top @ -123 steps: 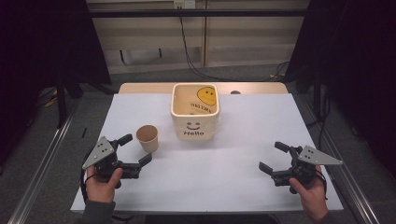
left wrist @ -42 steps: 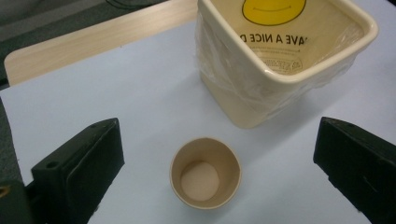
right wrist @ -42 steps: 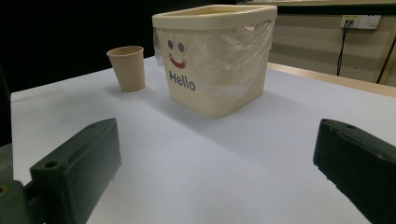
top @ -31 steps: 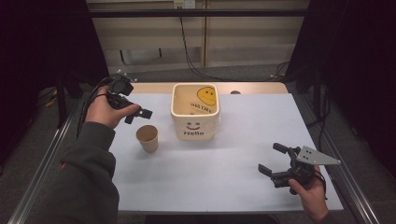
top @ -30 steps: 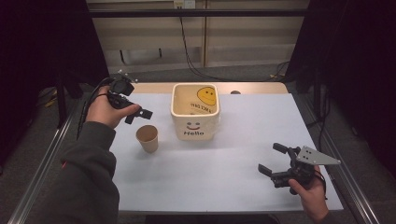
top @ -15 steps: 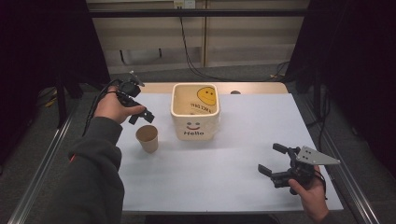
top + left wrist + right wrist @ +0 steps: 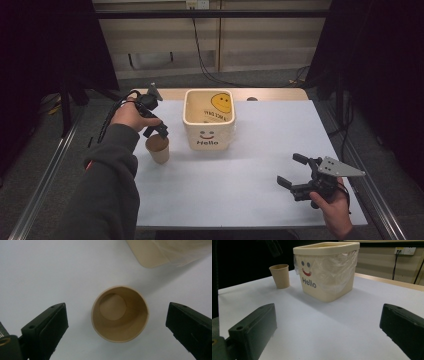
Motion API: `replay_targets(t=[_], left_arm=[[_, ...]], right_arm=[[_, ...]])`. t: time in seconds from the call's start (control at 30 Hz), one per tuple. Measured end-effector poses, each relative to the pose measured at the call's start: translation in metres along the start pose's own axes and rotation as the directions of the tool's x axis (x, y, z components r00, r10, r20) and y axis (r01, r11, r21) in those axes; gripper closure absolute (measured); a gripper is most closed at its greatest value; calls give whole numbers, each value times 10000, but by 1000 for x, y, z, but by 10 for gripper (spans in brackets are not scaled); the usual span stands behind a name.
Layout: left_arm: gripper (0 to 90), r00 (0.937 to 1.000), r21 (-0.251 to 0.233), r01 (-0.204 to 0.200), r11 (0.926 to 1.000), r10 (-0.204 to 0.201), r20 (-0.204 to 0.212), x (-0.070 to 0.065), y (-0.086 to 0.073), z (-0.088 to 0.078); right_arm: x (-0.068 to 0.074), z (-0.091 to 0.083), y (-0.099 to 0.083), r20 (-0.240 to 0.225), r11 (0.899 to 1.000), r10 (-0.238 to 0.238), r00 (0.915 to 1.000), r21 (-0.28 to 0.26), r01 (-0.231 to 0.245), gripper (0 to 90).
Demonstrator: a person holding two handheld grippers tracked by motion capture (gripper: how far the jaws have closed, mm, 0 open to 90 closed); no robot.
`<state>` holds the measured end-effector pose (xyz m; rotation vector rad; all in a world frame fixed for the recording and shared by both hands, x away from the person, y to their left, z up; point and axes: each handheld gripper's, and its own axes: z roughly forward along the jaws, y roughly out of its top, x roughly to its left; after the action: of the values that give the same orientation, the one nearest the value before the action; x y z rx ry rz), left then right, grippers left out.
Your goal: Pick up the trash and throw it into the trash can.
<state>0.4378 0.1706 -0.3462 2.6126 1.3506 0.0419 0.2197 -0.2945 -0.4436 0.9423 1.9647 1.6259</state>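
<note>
With left tongs (image 7: 117,332) spread wide above the empty paper cup (image 7: 120,313) and right tongs (image 7: 300,176) apart over the counter (image 7: 240,190), an off-centre descent risks tipping the cup.

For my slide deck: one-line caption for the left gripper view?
Open left gripper poised directly above an empty, upright paper cup on the white table.

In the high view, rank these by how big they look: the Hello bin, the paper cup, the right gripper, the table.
1. The table, largest by far.
2. The Hello bin.
3. The right gripper, with its grey plate. It sits nearer the camera, so its margin over the cup is unsure.
4. The paper cup, smallest.
</note>
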Motion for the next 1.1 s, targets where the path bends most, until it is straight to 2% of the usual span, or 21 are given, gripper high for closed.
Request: replay_targets(t=[0.07, 0.17, 0.3, 0.33, 0.43, 0.47, 0.63, 0.77, 0.87, 1.0, 1.1], left_arm=[[39, 10000, 321, 9, 9995, -8, -52, 0, 1, 4], [39, 9999, 503, 21, 9987, -26, 115, -1, 2, 10], [39, 9999, 811, -117, 9966, 112, 71, -1, 3, 17], [39, 10000, 878, -36, 9961, 35, 16, -2, 3, 19], [39, 10000, 722, 67, 9974, -62, -68, -2, 3, 23], [39, 9999, 732, 145, 9972, -151, 75, -2, 3, 26], [43, 9996, 879, 244, 9958, -256, 125, -1, 1, 32], [58, 9987, 872, 477, 9950, -493, 162, -2, 1, 35], [75, 9987, 937, 484, 9944, -498, 129, -3, 1, 36], [103, 9981, 1217, 544, 9911, -577, 233, -4, 2, 41], [173, 9951, 1371, 879, 9867, -931, 320, -7, 1, 43]], right_arm=[[0, 0, 0, -18, 10000, -10, 10000, 26, 10, 5], [0, 1, 0, -17, 10000, -33, 10000, 18, 33, 5], [0, 1, -1, -12, 10000, -16, 10000, 32, 16, 5], [0, 1, -1, -13, 10000, -19, 10000, 33, 19, 5], [0, 0, -1, -22, 10000, -22, 10000, 35, 22, 5], [0, 1, -1, -19, 10000, -34, 10000, 47, 34, 5], [0, 1, -1, -15, 10000, -4, 10000, 60, 4, 5], [0, 1, -1, -2, 10000, 8, 10000, 66, -8, 5], [0, 1, -1, 6, 10000, 19, 10000, 62, -19, 5], [0, 1, -1, 6, 10000, 37, 10000, 76, -37, 5], [0, 1, -1, -16, 10000, 1, 10000, 94, -1, 5]])
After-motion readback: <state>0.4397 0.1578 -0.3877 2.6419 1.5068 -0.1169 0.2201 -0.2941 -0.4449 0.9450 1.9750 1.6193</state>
